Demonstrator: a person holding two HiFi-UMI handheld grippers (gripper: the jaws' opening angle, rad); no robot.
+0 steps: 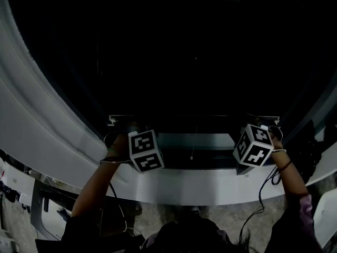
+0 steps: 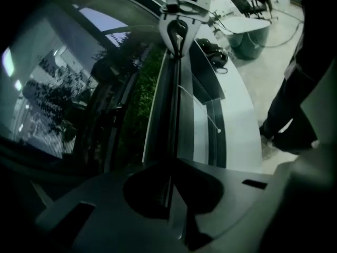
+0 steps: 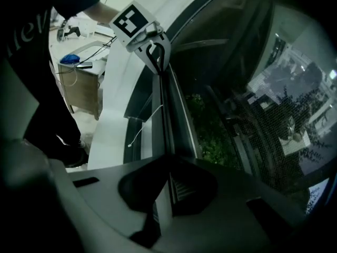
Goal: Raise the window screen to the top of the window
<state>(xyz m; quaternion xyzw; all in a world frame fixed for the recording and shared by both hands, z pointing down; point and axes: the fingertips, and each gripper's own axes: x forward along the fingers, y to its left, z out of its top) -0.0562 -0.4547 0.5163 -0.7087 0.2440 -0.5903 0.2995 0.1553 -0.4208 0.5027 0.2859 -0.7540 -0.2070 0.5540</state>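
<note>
We find both grippers set on the bottom bar [image 1: 195, 140] of the window screen [image 1: 174, 62], one at each end. In the head view the left gripper [image 1: 129, 130] stands at the bar's left end and the right gripper [image 1: 257, 126] at its right end, each held up by a bare forearm.

The bar lies low in the opening, close above the white lower rail of the window frame [image 1: 210, 186]. The mesh above it reads as near black.

In the left gripper view the fingers of the left gripper [image 2: 169, 194] are closed onto the bar, which runs edge-on away from them to the right gripper [image 2: 176, 33] at the far end. The right gripper view shows the same in mirror. The right gripper [image 3: 163, 194] pinches the bar [image 3: 164, 120], and the left gripper [image 3: 157, 57] is seen clamped at the other end.

A thin pull cord [image 1: 192, 146] hangs from the middle of the bar (its small bead shows pale against the frame in both gripper views). It touches neither gripper.

Green foliage [image 3: 210, 136] is visible through the glass beyond the bar.
</note>
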